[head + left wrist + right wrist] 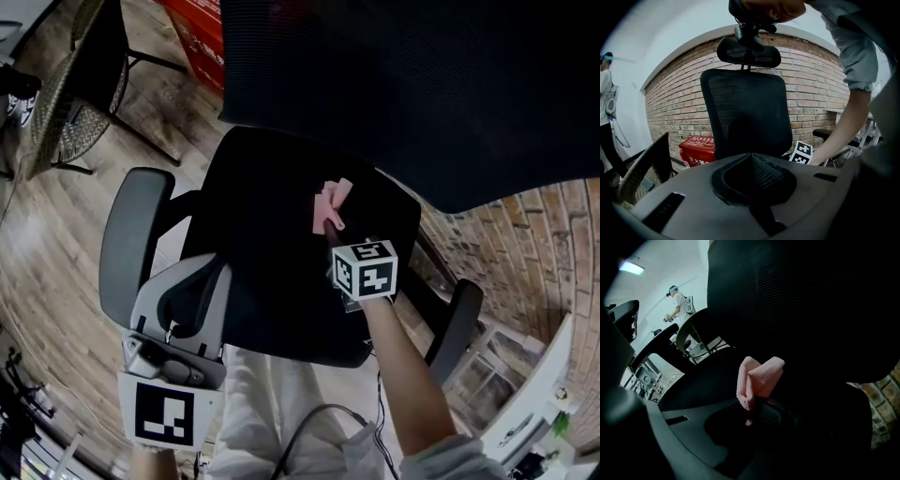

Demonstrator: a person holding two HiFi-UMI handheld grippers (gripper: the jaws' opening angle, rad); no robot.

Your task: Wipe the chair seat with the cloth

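Clamping pink cloth (757,378): right gripper (753,405), at black chair seat (258,216). Left gripper (751,161): jaws together, empty.

Your head view is dim; the black chair seat (272,281) swallows detail. Both gripper views bend at their dark edges; a ceiling light (632,268) glares in the right.

Right gripper (332,231) holds pink cloth (329,203) against the black chair seat (258,277)

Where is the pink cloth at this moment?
In the head view the pink cloth is pinched in the right gripper, over the right half of the chair seat, near the backrest.
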